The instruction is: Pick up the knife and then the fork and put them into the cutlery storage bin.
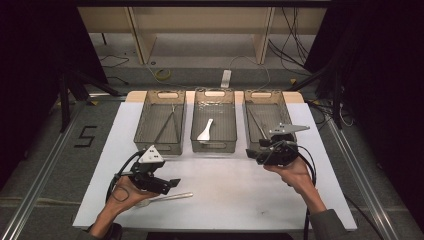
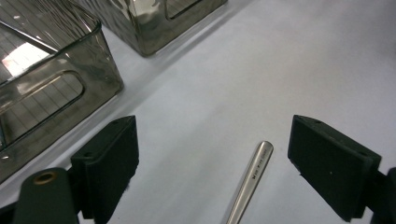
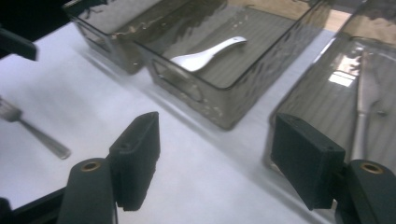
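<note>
From above, your left gripper (image 1: pixel 169 184) sits low at seven o'clock, jaws apart and pointing toward three o'clock over the fork (image 1: pixel 165 198) on the white table (image 1: pixel 225 195), while your right gripper (image 1: pixel 255 153) hovers at four o'clock just before the right-hand basket (image 1: pixel 266 107). In the left gripper view, the fork's handle (image 2: pixel 250 179) lies between wide, untouching jaws. In the right gripper view, your jaws stand open and empty, the fork (image 3: pixel 32 130) at nine o'clock.

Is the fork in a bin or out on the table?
Out. The fork lies flat on the white table, in front of the bins, beside the left gripper.
</note>
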`<act>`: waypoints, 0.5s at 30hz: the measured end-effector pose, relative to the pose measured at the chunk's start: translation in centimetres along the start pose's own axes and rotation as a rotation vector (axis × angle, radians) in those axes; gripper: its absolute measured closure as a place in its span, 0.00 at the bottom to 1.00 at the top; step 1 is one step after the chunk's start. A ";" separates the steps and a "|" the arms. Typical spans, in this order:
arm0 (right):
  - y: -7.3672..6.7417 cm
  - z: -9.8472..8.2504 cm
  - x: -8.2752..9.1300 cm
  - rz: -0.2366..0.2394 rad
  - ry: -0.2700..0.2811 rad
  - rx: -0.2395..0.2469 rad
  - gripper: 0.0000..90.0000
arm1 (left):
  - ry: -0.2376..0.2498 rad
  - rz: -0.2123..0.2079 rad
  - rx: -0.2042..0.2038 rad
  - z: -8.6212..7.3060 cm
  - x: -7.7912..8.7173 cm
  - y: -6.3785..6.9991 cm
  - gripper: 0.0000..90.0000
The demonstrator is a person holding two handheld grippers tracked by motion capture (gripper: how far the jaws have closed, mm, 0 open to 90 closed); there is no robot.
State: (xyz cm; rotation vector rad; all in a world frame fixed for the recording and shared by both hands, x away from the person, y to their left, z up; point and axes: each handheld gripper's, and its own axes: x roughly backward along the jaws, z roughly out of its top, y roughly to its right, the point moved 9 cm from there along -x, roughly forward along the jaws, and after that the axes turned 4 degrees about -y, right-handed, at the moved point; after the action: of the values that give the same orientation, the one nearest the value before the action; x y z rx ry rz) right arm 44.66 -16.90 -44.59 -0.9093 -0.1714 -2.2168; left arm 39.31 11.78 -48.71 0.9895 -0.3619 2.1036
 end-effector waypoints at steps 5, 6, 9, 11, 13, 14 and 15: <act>-1.7 -0.8 0.6 0.034 0.052 0.026 0.37 | -0.014 -0.005 0.010 -0.2 -0.1 -0.1 0.18; -1.9 -1.1 0.8 0.034 0.056 0.030 0.37 | -0.017 -0.006 0.009 -0.2 -0.1 -0.1 0.18; -2.4 -1.8 0.9 0.034 0.061 0.029 0.36 | -0.039 -0.008 -0.002 -0.3 -0.1 0.2 0.18; -2.5 -2.2 0.8 0.031 0.065 0.027 0.34 | -0.054 -0.019 -0.003 -0.3 -0.2 0.4 0.18; -2.7 -2.6 0.8 0.040 0.072 0.020 0.34 | -0.064 -0.026 -0.002 -0.4 -0.2 0.4 0.18; -2.8 -2.7 0.8 0.043 0.072 0.020 0.34 | -0.073 -0.028 -0.003 -0.4 -0.2 0.4 0.18; -2.9 -2.9 0.8 0.048 0.073 0.024 0.34 | -0.083 -0.025 -0.003 -0.5 -0.2 0.4 0.18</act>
State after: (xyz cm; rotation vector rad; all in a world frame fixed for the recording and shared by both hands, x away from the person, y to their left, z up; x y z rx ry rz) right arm 40.72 -16.31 -45.79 -0.8097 -0.1399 -2.1956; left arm 38.87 11.66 -49.15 1.0771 -0.3920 2.0435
